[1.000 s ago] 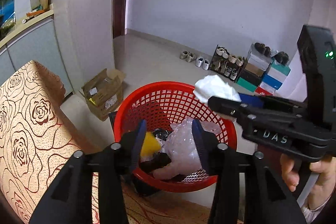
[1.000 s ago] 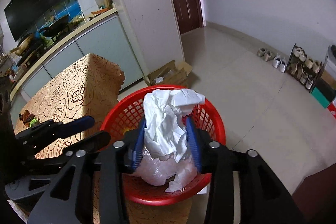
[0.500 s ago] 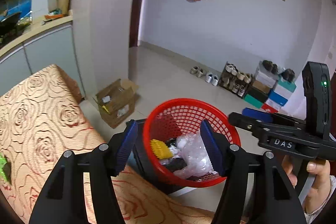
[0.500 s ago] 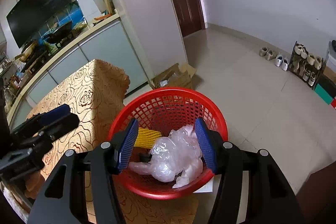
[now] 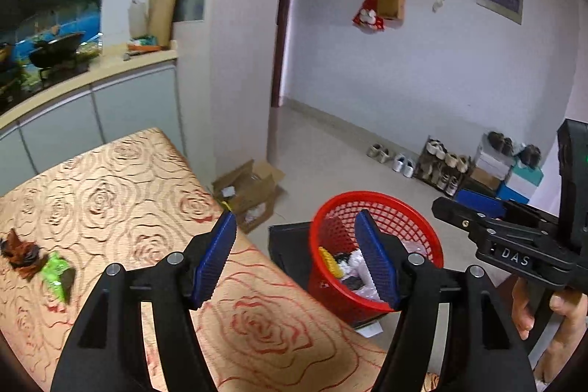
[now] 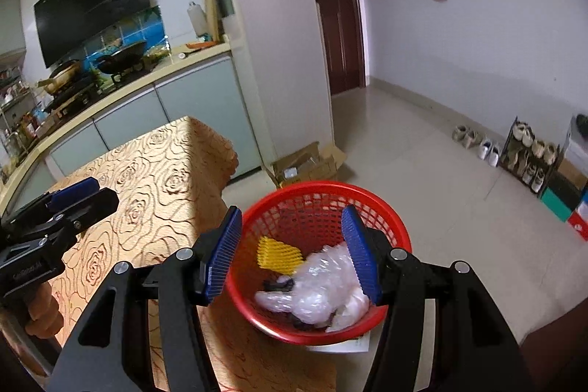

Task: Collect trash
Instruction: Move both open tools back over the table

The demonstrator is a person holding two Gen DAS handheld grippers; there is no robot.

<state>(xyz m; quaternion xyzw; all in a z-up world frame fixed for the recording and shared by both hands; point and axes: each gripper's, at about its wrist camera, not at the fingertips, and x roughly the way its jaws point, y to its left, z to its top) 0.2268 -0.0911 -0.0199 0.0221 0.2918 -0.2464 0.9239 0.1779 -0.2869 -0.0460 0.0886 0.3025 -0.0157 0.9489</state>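
Left wrist view shows both tongs, left tongs [image 5: 294, 259] and right tongs [image 6: 292, 252], wide and empty beside the red basket [image 5: 422, 226]; next, the left should reach the green scrap [image 5: 55, 272] at nine o'clock on the surface [image 5: 121, 193].

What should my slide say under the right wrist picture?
Open right gripper above a red basket holding clear plastic and a yellow piece.

We record the basket [image 6: 323, 197] at lower centre of the right wrist frame, just off the table [image 6: 158, 171] edge at its left. In it: plastic wrap [image 6: 323, 285] to the right, a ridged piece [image 6: 275, 254] to the left. A cardboard box [image 6: 305, 164] sits behind, upper centre. In the left wrist frame, two scraps [image 5: 55, 272] lie on the table at far left; shoe rack [image 5: 444, 164] at right.
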